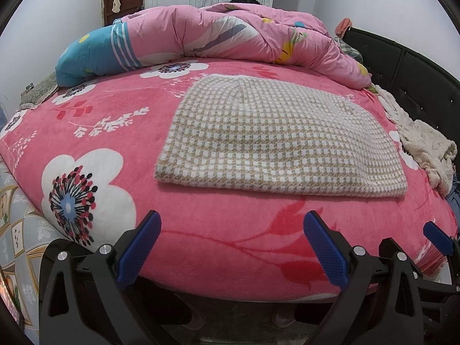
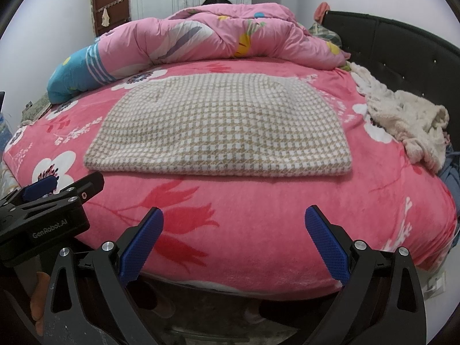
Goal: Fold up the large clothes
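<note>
Both hand-held grippers (left (image 1: 231,247), right (image 2: 234,243)) gape before folded garment (image 2: 218,129), quilt (image 2: 218,37) beyond.

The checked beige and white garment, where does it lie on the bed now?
The checked garment lies folded flat mid-bed on the pink floral blanket, in front of the bunched pink quilt, with a cream fleece garment to its right.

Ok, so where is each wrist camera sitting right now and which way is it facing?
Left wrist: at the bed's near edge, looking across it at the folded checked garment; shows the open left gripper and, far right, one of the right gripper's fingers.
Right wrist: same edge, further right, facing the same way; shows the open right gripper and the left gripper at left.
Shared: the garment, the pink floral blanket, the pink duvet, the cream fleece, the black headboard.
</note>
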Demonstrator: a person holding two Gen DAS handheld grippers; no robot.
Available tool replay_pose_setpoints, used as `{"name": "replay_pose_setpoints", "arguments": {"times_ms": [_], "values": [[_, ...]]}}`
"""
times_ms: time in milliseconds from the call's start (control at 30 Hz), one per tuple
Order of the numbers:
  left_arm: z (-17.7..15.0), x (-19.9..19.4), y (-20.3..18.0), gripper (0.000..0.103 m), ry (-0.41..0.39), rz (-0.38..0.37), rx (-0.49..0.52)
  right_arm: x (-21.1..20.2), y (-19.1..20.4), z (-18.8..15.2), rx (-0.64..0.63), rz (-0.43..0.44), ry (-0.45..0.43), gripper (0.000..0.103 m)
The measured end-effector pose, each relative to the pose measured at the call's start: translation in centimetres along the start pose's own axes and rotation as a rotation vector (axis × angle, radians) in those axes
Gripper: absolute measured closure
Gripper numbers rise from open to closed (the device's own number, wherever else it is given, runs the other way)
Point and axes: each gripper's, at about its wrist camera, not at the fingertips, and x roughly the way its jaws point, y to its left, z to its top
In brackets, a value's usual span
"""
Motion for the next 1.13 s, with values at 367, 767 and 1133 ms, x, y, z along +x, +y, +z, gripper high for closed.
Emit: {"name": "replay_pose_setpoints", "arguments": {"times_ms": [367, 767, 1133], "values": [[-0.01, 0.00, 0.06, 0.006, -0.001, 0.000, 0.000, -0.07, 0.10, -0.07, 0.001, 0.000, 0.000, 0.008], [0.03, -0.04, 0.01, 0.006, 0.000, 0.002, 0.002, -0.05, 0.01, -0.03, 0.003, 0.001, 0.002, 0.008], [0.00, -0.03, 0.03, 0.005, 0.000, 0.003, 0.003, -0.08, -0.15, -0.01, 0.001, 0.003, 0.002, 0.008]]}}
